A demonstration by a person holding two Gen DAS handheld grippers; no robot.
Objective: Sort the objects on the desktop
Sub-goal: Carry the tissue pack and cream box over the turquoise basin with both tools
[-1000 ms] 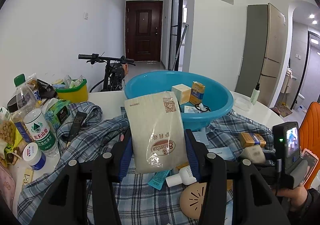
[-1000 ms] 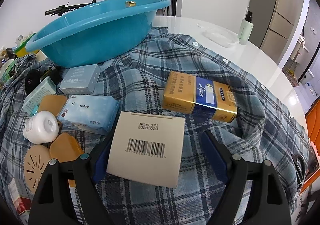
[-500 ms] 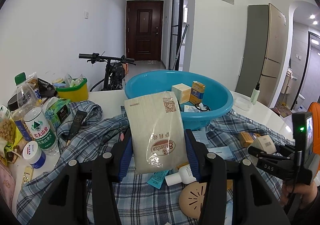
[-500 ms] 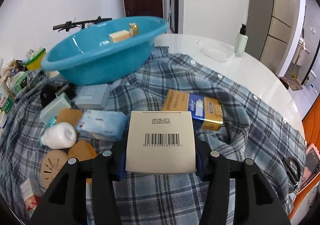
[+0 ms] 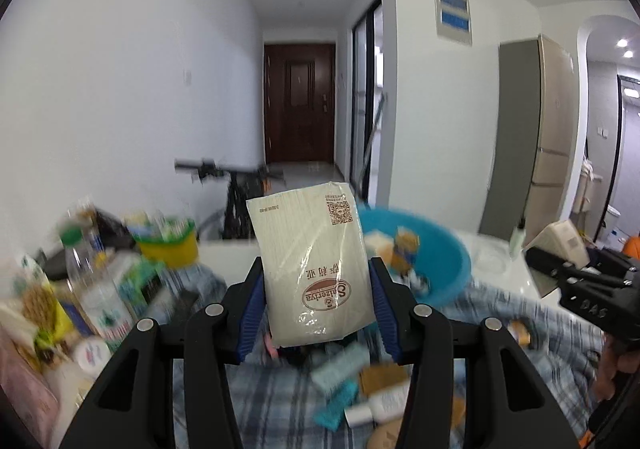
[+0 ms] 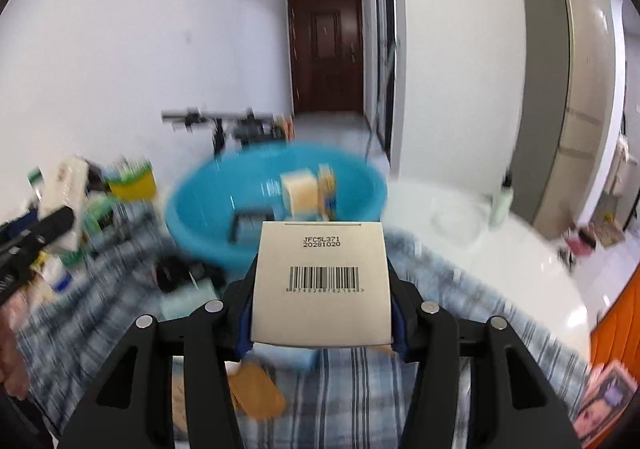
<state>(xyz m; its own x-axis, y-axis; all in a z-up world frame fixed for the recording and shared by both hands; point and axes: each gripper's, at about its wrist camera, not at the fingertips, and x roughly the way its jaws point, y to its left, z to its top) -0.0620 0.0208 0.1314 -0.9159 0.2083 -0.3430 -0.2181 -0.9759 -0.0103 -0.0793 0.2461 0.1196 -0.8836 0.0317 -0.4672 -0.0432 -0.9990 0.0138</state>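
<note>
My left gripper [image 5: 318,309] is shut on a cream plastic packet [image 5: 316,265] with a QR code and a brown logo, held upright above the table. In the right wrist view my right gripper [image 6: 320,309] is shut on a beige box [image 6: 322,281] with a barcode, lifted clear of the plaid shirt [image 6: 352,389]. A blue basin [image 6: 208,217] holding a few small boxes lies ahead of both grippers, also seen as the blue basin [image 5: 444,253] in the left wrist view. The right gripper [image 5: 576,269] shows there at the right edge, at about the same height.
Small boxes, tubes and a round tan lid [image 5: 384,433] lie scattered on the plaid shirt [image 5: 280,393]. Water bottles [image 5: 96,289] and a yellow-green tub [image 5: 168,245] crowd the left side. A pump bottle [image 6: 502,205] stands on the white table [image 6: 500,261] at the right. A bicycle is behind the table.
The right gripper closed on the barcode box and lifted it off the shirt. Both grippers have risen with their loads, and both views now tilt up toward the room.
</note>
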